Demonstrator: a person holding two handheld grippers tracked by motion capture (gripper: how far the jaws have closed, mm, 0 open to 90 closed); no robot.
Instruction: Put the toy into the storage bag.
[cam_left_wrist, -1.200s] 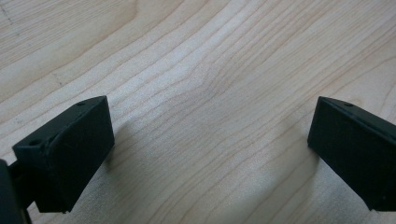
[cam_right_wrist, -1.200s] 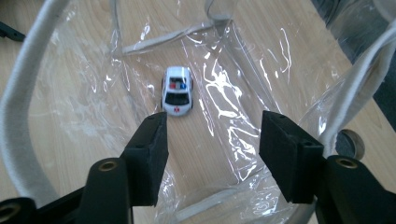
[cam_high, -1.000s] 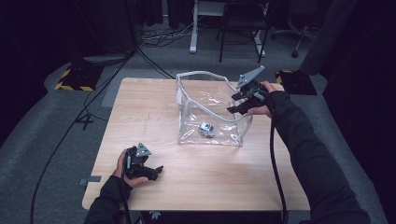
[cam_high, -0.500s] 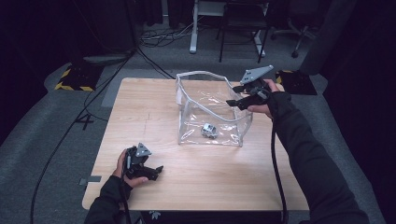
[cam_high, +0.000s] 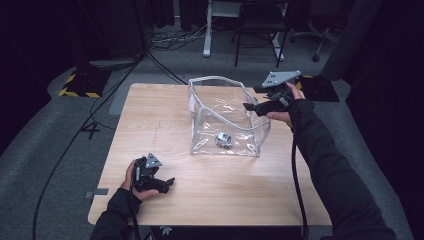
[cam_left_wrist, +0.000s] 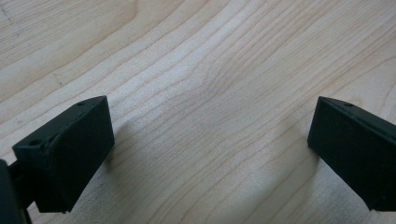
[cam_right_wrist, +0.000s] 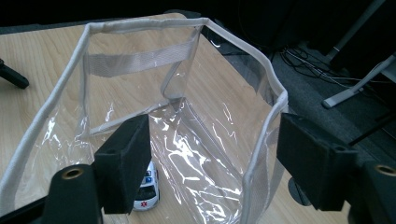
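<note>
Right hand-held gripper (cam_high: 250, 106) has lifted slightly up and back over the last second, from low at the bag's right wall to above its rim. Jaws spread wide, released, holding nothing; in the right gripper view the rim edge passes between them, untouched. Clear bag (cam_high: 200, 100) stands open mid-bench (cam_high: 150, 115). Toy car (cam_high: 223, 139) lies on the bag floor near the front wall, also seen at (cam_right_wrist: 145, 189). Likely a drop-in just finished, hand retreating. Left hand-held gripper (cam_high: 165, 184) unchanged, resting on the bench at the front left, jaws apart, empty, only wood between them.
</note>
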